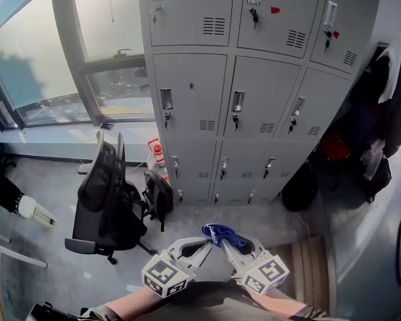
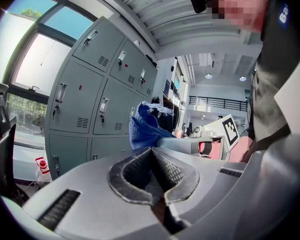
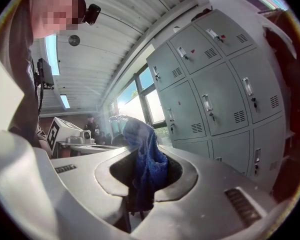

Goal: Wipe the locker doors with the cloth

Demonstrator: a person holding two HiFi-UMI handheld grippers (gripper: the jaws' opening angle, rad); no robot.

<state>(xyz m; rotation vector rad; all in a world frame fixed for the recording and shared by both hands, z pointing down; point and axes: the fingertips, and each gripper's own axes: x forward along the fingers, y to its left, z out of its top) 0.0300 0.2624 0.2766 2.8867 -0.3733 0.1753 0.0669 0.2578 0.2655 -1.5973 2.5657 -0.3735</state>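
**A:** Where is the cloth?

**B:** The blue cloth (image 3: 149,161) is in the right gripper (image 1: 226,241). Its jaws are squeezed tight on it. A bunch of it pokes out past the tips, and some hangs down inside.

**A:** And the left gripper?

**B:** The left gripper (image 2: 151,150) has its jaws pressed together with nothing in between. It sits just beside the right one, down near the person. Their tips almost meet by the cloth.

**A:** Where are the locker doors?

**B:** The grey locker doors (image 1: 254,85) are far ahead, straight in front of both grippers. They stand up tall in rows, one row on top of another. The cloth isn't touching them. There is bare floor in between.

**A:** So which way must the cloth go?

**B:** I think forward and up, away from the person. The poking-out end of the cloth points toward the lockers, so that end would meet a door first.

**A:** Which hand is closer?

**B:** Both look about the same. But only the right one has the cloth, so I guess it does the wiping.

**A:** Is anything in the way?

**B:** A black chair (image 1: 107,192) stands off to the left, near the window (image 1: 47,59). It's not between the cloth and the doors. Dark coats (image 1: 374,112) hang on the right side.
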